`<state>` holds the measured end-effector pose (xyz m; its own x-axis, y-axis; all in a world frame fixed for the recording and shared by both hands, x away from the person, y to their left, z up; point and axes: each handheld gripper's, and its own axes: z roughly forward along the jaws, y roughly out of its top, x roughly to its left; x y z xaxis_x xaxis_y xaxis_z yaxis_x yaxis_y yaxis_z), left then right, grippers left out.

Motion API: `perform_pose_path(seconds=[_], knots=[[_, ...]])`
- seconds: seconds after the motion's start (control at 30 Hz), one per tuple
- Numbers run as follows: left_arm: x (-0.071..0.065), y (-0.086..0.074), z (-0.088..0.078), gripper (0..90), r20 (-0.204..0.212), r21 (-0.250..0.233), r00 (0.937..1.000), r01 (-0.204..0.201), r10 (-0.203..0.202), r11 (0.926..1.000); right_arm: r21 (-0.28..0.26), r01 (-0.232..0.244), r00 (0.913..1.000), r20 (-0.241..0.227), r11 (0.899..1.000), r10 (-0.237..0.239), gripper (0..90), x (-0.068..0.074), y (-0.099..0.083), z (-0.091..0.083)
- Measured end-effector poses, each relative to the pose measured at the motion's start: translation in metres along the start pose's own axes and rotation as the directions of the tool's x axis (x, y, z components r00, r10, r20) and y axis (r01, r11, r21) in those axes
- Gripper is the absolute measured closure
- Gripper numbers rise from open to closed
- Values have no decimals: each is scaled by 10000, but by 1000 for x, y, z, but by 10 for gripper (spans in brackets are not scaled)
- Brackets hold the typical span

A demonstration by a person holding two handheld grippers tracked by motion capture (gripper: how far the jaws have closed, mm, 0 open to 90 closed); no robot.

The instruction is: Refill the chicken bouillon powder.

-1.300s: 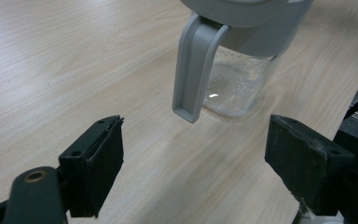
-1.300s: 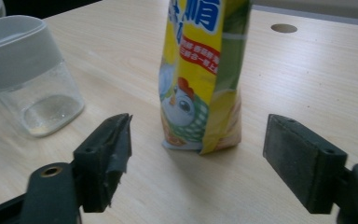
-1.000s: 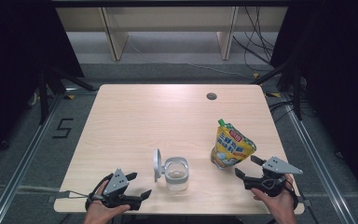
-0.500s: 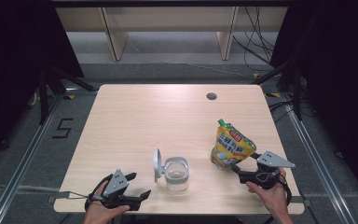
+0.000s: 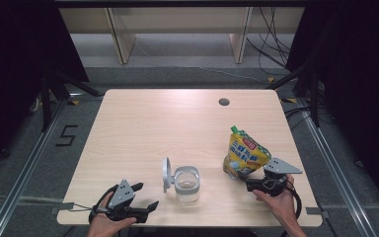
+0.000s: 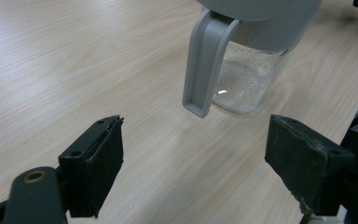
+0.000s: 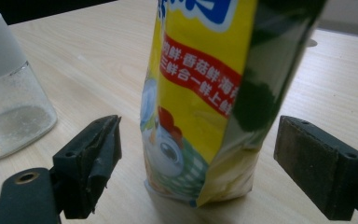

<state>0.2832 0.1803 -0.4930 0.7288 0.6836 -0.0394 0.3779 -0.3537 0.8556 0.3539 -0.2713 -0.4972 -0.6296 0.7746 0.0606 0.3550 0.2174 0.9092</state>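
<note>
Now the right claw [image 7: 198,163] has closed in from the counter's [image 5: 153,128] edge, jaws wide around the yellow pouch [image 7: 205,93], ready to grip; the left claw [image 6: 196,168] rests wide.

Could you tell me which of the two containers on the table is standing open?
The glass jar, near the left gripper: its grey flip lid stands up beside the mouth. The yellow pouch between the right gripper's open jaws has its green cap on.
</note>
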Motion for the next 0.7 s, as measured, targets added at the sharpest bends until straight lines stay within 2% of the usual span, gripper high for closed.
perform_pose_path(seconds=[0.1,0.13,0.2,0.27,0.3,0.33,0.37,0.5,0.53,0.6,0.63,0.67,0.7], knots=[[0,0,0,187,-10,30,10000,-54,54,10000,-164,-69,9999,113,9998,71,161,0,0,1],[0,0,0,187,-4,33,10000,-60,60,10000,-94,55,9997,255,9999,-53,162,-1,0,1],[0,0,0,188,35,9,10000,-61,61,10000,-184,-180,9998,114,9997,182,166,1,0,1],[0,0,0,188,25,2,10000,-25,25,10000,-184,8,9999,166,9998,-5,167,0,0,3],[0,0,0,188,69,-24,10000,-29,29,10000,-110,-6,9997,233,9999,8,168,0,-1,2],[0,0,0,188,37,-1,10000,-32,32,10000,-153,-182,9998,99,9997,183,169,1,-1,3],[0,0,0,188,40,-3,10000,-29,29,10000,-220,25,9999,157,9998,-22,170,-1,-1,5],[0,0,1,188,114,-13,9999,-11,11,10000,-366,261,9997,37,9990,-260,196,-2,-1,8],[0,0,1,188,104,42,9999,-51,50,10000,-341,41,10000,69,9994,-39,197,0,-2,7],[-1,0,1,188,141,12,9999,37,-37,10000,-446,-111,9999,24,9989,112,197,0,-2,10],[-3,-1,2,188,147,-51,9994,327,-326,9995,-359,-153,9999,-68,9992,151,198,0,-2,10],[-2,-1,1,188,138,15,9998,115,-115,9999,-309,-121,9999,-51,9995,120,201,0,-2,10],[-1,0,1,188,161,17,9999,-29,28,10000,-503,230,9997,-93,9985,-235,207,-2,-3,13]])
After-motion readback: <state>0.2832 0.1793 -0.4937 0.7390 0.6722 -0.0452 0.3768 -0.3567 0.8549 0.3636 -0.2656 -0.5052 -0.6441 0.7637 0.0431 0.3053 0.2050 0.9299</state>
